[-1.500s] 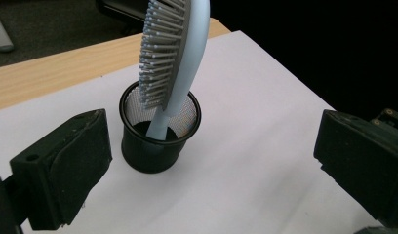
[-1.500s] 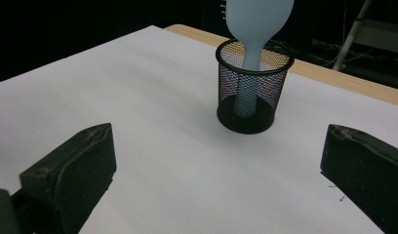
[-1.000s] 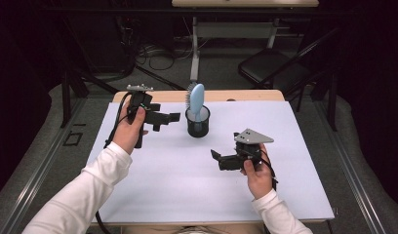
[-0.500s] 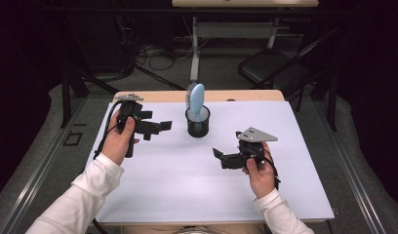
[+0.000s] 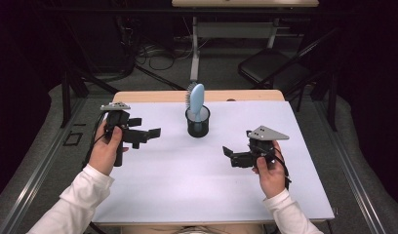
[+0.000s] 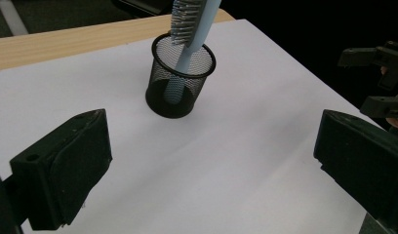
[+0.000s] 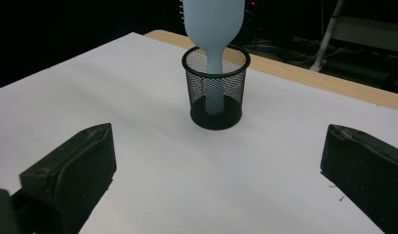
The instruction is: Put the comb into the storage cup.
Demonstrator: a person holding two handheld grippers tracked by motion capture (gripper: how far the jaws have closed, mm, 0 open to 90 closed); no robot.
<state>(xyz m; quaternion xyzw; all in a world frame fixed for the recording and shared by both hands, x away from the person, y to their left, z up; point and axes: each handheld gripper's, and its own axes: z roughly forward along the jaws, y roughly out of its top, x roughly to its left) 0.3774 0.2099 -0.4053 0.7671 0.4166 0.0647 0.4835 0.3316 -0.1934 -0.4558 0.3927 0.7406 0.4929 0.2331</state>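
A light-blue hairbrush [image 5: 196, 101] stands handle-down in a black mesh cup [image 5: 197, 123] near the bench's [image 5: 187, 190] far edge. Left tongs [image 5: 149, 134] and right tongs [image 5: 229, 155] hover on either side of it — both spread wide, gripping nothing, touching nothing.

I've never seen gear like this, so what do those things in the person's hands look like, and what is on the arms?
Each hand holds a black tool, the left tool and the right tool, with two blocky black jaws. Each has a grey three-cornered plate on top and a black cable trailing off it. The person wears white long sleeves.
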